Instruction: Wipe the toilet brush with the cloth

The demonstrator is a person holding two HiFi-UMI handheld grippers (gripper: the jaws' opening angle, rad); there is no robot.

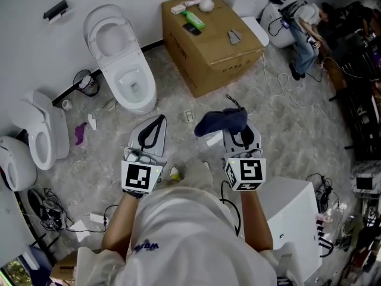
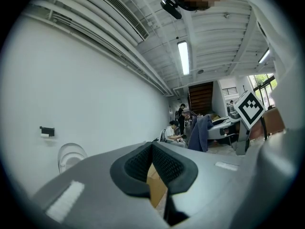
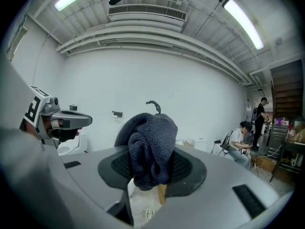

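Centre frame, the right gripper (image 3: 151, 168) clamps the dark cloth (image 1: 219, 123); the left gripper (image 1: 153, 127) beside it is closed, empty. I can't pick out the toilet brush — and that loosely bunched cloth could slip free when wiping drags it.

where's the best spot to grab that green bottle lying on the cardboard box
Likely across the middle of the green bottle, coming down from above: it lies flat on the cardboard box, so jaws set crosswise can straddle its narrow width.
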